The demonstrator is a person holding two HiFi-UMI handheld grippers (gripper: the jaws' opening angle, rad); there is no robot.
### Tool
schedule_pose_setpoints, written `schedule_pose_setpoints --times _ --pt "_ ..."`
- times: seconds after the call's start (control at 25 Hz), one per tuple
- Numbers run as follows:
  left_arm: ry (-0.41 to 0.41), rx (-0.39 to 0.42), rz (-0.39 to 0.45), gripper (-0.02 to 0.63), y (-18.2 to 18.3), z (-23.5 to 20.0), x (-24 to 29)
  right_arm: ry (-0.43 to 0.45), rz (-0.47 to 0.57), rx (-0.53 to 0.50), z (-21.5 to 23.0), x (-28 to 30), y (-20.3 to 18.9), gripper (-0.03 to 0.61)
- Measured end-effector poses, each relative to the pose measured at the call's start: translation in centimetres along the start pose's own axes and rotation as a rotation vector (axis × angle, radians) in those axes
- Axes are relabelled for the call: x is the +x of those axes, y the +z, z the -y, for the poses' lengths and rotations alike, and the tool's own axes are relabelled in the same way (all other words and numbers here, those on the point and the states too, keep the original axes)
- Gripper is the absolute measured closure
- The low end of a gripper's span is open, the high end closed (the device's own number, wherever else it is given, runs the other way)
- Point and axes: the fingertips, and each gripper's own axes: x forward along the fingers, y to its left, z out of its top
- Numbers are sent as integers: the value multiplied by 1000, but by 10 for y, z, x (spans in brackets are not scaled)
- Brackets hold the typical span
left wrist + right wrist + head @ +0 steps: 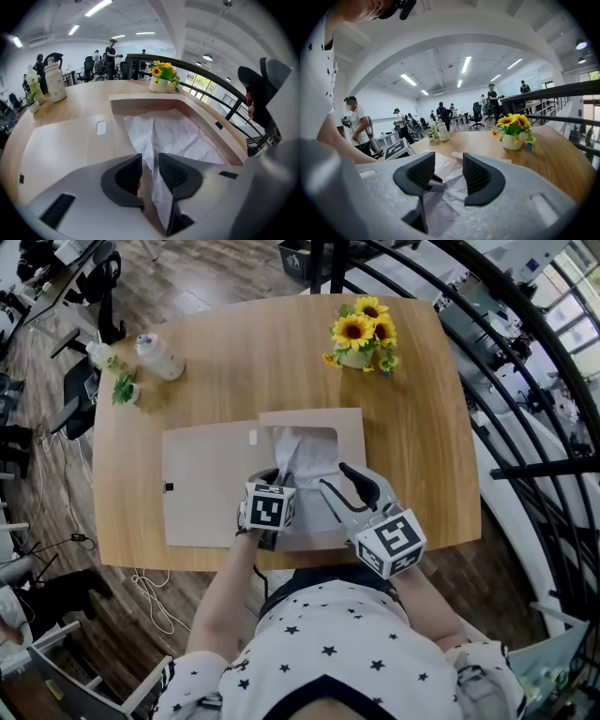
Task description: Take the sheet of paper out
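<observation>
Seen from your head, a wooden surface (pixel 281 352) carries a shallow beige box (pixel 309 414) at its middle. The box's lid (pixel 206 488) lies open and flat on the 9 o'clock side. A crumpled white sheet of paper (pixel 305 451) lies inside the box and fills most of it.

Your left gripper (pixel 277 476) points steeply down at the box's 6 o'clock edge. Its jaws stand a little apart. A raised fold of the sheet of paper runs up between them, and the pads are not pressed on it.

Your right gripper (pixel 335 477) is just beside the left one, towards 3 o'clock, over the near right part of the box. It is tilted only slightly down. Its jaws stand apart with nothing between them, and the paper shows past them.

A white pot of sunflowers (pixel 364 334) stands at 1 o'clock from the box, near the far edge. Two pale bottles (pixel 155 356) and a small green plant (pixel 125 388) stand at 10 o'clock, near the far left corner. People and office chairs show in the room beyond.
</observation>
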Motion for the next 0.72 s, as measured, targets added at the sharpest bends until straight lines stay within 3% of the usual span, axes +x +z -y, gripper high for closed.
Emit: schedule_pose_setpoints --times 0.24,0.72 --pt "5 7 -14 512 -1 -2 6 -4 -3 7 2 0 -2 410" --pt "38 8 0 592 -1 -13 4 0 -2 -3 -4 -2 0 410"
